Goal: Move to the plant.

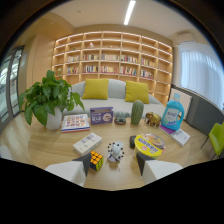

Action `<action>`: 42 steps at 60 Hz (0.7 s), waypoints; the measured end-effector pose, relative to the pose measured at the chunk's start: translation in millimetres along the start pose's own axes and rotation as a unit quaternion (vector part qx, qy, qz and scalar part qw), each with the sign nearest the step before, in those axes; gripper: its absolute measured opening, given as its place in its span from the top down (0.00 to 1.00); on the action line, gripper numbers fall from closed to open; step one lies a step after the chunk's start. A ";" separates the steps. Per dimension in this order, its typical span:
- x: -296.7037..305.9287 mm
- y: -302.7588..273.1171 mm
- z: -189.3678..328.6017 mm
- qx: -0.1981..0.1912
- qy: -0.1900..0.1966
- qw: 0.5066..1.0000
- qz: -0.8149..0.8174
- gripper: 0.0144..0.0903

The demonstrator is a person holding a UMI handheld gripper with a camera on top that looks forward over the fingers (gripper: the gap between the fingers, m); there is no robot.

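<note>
1. Gripper (114,161) held low over the table (45,145), fingers spread, nothing pinched. Cube (96,160) and a spotted ball (115,150) sat just ahead between the tips.
2. Plant (47,97) stood in a white pot at the far left of the table, beside a book (76,122), well apart from the fingers.
3. Aimed at the middle clutter, so probably still needed a leftward swing, skirting the white box (87,143).

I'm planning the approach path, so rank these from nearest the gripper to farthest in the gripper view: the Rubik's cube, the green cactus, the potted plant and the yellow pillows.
1. Rubik's cube, right beside one fingertip of the open gripper.
2. Green cactus, mid-table, beyond the fingers.
3. Potted plant, at the table's far end, off to one side.
4. Yellow pillows, on the sofa behind the table.
</note>
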 end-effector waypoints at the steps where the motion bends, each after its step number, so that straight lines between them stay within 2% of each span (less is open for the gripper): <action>1: 0.4 -0.2 -0.1 0.000 0.001 1.000 0.000 0.06; 21: -4.8 -0.2 -23.4 0.005 0.006 1.000 -0.003 0.06; 32: -48.8 3.3 -32.7 0.005 -0.017 1.000 0.001 0.06; 42: -116.6 -1.2 -30.6 0.008 -0.053 0.999 -0.004 0.07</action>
